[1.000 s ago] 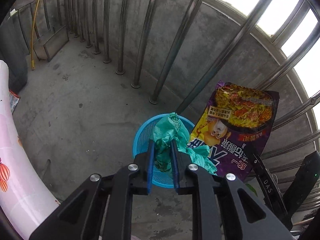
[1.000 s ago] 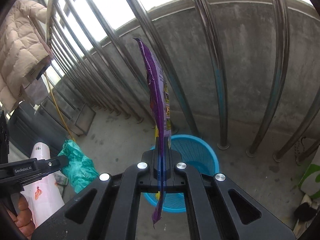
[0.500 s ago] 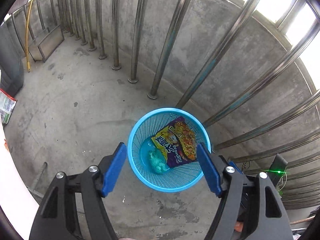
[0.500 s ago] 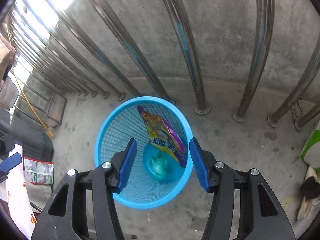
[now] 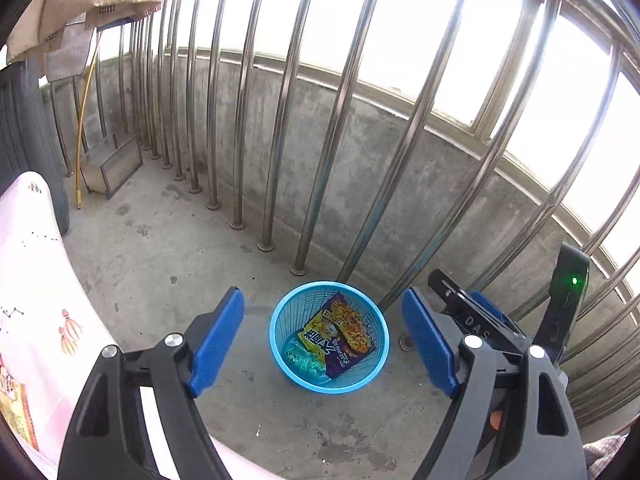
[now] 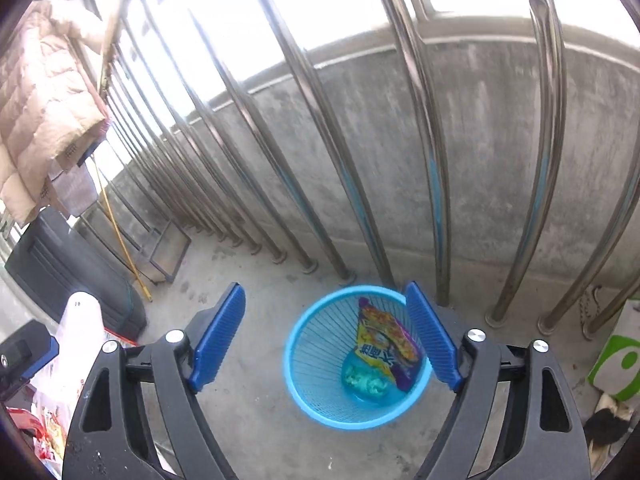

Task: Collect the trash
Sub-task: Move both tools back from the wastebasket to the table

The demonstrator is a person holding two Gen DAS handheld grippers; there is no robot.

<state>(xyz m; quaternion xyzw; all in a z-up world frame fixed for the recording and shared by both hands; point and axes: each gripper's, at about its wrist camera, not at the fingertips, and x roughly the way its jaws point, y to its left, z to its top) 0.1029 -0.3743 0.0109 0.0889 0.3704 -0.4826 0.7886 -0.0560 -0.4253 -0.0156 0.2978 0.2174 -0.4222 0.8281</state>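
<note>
A blue mesh basket (image 5: 280, 344) stands on the concrete floor by the steel railing; it also shows in the right wrist view (image 6: 304, 364). Inside lie a purple and yellow snack wrapper (image 5: 340, 332) (image 6: 386, 346) and a crumpled green bag (image 5: 304, 358) (image 6: 366, 378). My left gripper (image 5: 322, 344) is open and empty, raised above the basket. My right gripper (image 6: 326, 344) is open and empty too, above and to the left of the basket. The right gripper's body (image 5: 480, 320) shows at the right of the left wrist view.
Steel railing bars (image 5: 276, 128) and a low concrete wall (image 5: 400, 152) run behind the basket. A pink patterned cloth (image 5: 36, 288) is at the left. A dark bin (image 6: 68, 268), a yellow pole (image 6: 116, 232) and a metal frame (image 5: 112, 160) stand at the far left. A green-white bag (image 6: 616, 360) sits right.
Both grippers opened and dropped the green bag and the purple wrapper into the basket. Since then both have lifted and pulled back, so the basket looks smaller.
</note>
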